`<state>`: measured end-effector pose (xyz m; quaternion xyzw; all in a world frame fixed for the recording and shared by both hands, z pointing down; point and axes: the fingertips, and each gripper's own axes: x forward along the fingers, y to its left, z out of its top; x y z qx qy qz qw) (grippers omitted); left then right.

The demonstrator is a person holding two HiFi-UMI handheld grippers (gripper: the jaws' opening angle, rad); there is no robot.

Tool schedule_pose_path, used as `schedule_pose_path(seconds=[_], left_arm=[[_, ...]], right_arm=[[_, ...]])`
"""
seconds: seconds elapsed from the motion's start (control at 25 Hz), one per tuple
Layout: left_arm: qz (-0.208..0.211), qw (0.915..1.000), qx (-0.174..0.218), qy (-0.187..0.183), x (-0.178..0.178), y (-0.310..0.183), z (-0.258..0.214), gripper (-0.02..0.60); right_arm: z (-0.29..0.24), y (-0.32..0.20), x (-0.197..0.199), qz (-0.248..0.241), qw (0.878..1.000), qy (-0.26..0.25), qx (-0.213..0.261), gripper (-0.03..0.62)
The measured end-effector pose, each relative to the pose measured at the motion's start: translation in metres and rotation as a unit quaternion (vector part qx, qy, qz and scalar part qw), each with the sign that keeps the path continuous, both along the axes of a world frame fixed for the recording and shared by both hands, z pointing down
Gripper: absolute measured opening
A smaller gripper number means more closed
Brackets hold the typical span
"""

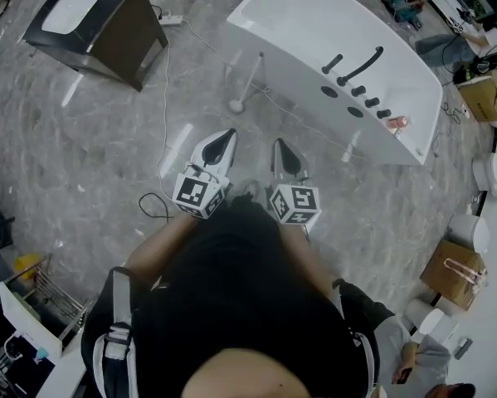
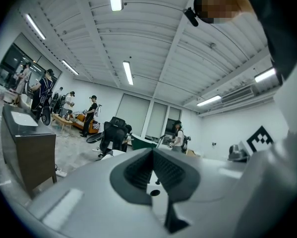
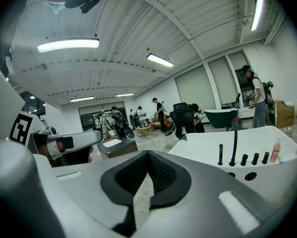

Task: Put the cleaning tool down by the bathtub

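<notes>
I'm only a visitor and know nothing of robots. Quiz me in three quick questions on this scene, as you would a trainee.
1. True or false: the long-handled cleaning tool is beside the bathtub, in neither gripper.
2. The small pink bottle is on: A) the floor, B) the bathtub's rim, C) the dark cabinet.
3. Fill in: the jaws of the left gripper and the right gripper are both ____.
Key: 1 true; 2 B; 3 shut.

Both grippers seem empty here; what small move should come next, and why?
Probably just draw back and stop: the left gripper and right gripper are shut on nothing, and what looks like the long-handled cleaning tool already lies on the floor beside the bathtub.
</notes>
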<state>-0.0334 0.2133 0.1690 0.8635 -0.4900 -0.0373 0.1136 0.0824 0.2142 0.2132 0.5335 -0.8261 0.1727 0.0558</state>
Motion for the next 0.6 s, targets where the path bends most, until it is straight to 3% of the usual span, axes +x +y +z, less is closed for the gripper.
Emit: schedule_pose_path(seconds=[0.6], left_arm=[[-0.005,1.0000,0.000,0.003,-0.0063,-0.0013,0.0012,0.006]], right_arm=[[-0.0074,-0.0028,0.0003,0.004,1.000,-0.003,0.013,-0.002]])
